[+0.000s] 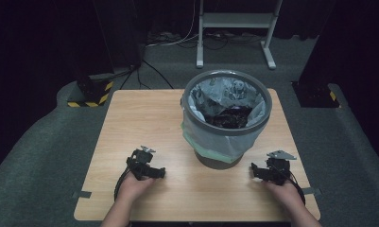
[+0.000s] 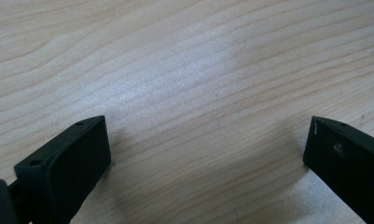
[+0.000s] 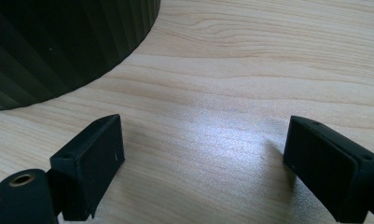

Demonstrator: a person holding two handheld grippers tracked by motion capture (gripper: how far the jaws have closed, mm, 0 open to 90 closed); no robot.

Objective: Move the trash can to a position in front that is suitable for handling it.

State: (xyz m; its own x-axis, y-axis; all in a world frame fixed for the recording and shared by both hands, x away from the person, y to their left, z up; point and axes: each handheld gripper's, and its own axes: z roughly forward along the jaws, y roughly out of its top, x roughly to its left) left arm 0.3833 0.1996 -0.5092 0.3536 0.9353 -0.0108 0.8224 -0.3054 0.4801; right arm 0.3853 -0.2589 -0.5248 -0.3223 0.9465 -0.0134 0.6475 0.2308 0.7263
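High view: a person's two hands rest at the lower edge of a pale wooden table [image 1: 130, 123], each holding a black two-jaw gripper, with a grey waste bin [image 1: 226, 118] standing between and beyond them in the centre of the frame. The bin is lined with a translucent bag [image 1: 203, 97] folded over its rim, and something dark lies at its bottom; what it is cannot be made out. The left gripper [image 1: 154, 173] sits at lower left of centre, its jaws turned toward the bin's base; the right gripper [image 1: 256, 171] sits at lower right, likewise turned inward. Both are set down on the wood and well short of the rim, which stands above them.

In the left gripper view, the jaws are spread wide with nothing but bare wood grain between them. In the right gripper view, the jaws are equally wide apart and empty, and the bin's dark ribbed wall [image 3: 58, 42] curves across the upper left corner, close ahead and to that side. By that showing, the right gripper looks slightly nearer the bin than the left. The bin stands upright, its long axis vertical, so any grasp of the bag's edge would appear to call for both grippers to rise and close in from opposite sides.
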